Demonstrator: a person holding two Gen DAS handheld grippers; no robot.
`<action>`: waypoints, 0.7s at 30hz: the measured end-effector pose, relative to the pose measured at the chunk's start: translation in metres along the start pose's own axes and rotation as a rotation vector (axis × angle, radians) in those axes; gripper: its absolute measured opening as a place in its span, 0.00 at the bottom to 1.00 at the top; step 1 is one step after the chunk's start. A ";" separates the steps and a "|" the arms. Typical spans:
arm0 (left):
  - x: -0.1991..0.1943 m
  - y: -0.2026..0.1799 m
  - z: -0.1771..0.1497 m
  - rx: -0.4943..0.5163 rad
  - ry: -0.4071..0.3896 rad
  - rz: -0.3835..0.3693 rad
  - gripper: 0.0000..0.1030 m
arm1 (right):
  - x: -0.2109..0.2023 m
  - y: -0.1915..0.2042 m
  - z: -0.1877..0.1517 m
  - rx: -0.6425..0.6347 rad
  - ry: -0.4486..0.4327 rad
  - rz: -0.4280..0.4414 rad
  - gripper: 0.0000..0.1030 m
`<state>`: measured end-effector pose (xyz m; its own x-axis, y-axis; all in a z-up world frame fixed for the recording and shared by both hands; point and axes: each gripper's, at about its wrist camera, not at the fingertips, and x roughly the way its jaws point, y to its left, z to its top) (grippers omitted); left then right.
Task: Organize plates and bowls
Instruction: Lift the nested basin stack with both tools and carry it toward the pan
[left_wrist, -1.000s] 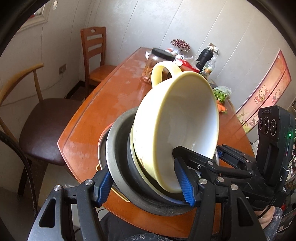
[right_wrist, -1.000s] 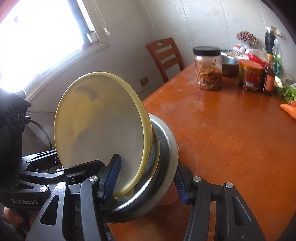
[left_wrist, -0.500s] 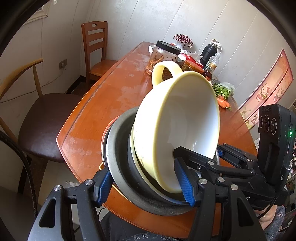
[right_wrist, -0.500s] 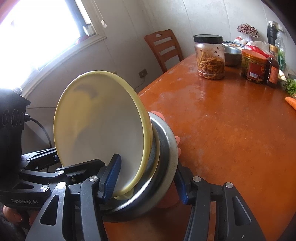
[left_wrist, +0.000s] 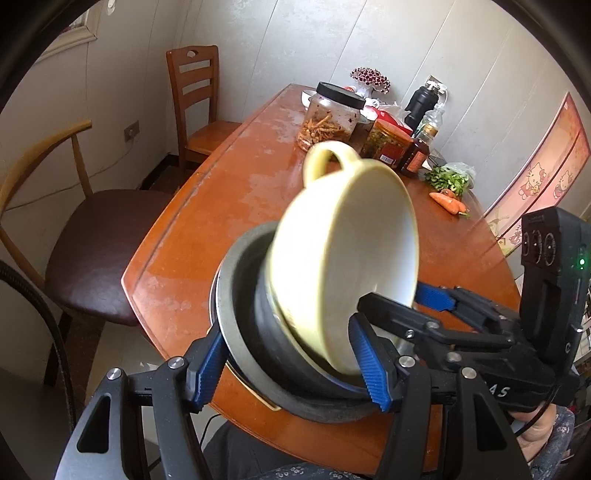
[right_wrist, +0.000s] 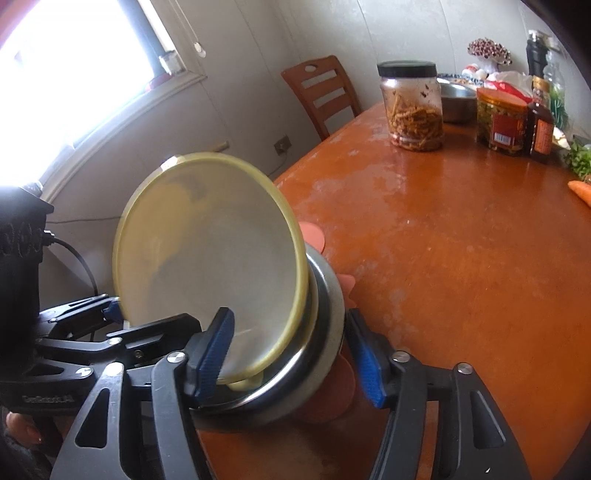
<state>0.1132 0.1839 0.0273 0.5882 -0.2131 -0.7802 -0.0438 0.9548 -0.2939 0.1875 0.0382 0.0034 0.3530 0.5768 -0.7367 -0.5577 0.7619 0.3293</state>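
Both grippers clamp one tilted stack of dishes from opposite sides, held over the near end of the wooden table (left_wrist: 236, 192). The stack has a yellow handled bowl (left_wrist: 343, 258) on top, a dark bowl (left_wrist: 266, 343), a steel bowl (left_wrist: 225, 317) and an orange piece (right_wrist: 332, 391) beneath. My left gripper (left_wrist: 291, 365) is shut on the stack's rim. My right gripper (right_wrist: 291, 358) is shut on the opposite rim, and the yellow bowl (right_wrist: 210, 266) fills its view. Each gripper shows in the other's view.
At the table's far end stand a black-lidded jar (left_wrist: 330, 118), a red-labelled jar (left_wrist: 388, 142), a sauce bottle (left_wrist: 415, 157), a black flask (left_wrist: 421, 105), greens and a carrot (left_wrist: 447, 199). Two chairs (left_wrist: 195, 99) stand left of the table. A window (right_wrist: 74, 66) is at the left.
The stack, held by both grippers, has moved back and up from the table; the table's near end and far items now show more fully. The yellow bowl looks more tilted.
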 end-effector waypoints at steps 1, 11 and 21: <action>-0.002 0.000 0.001 -0.002 -0.007 0.004 0.63 | -0.002 0.001 0.001 -0.004 -0.009 0.000 0.65; -0.027 0.008 -0.003 -0.011 -0.054 0.047 0.64 | -0.011 0.004 -0.001 -0.021 -0.024 -0.033 0.73; -0.072 0.025 -0.018 -0.014 -0.138 0.089 0.67 | -0.042 0.018 -0.008 -0.084 -0.091 -0.059 0.74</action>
<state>0.0552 0.2192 0.0657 0.6864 -0.0963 -0.7208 -0.1115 0.9655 -0.2351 0.1564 0.0256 0.0354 0.4513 0.5587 -0.6958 -0.5933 0.7703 0.2338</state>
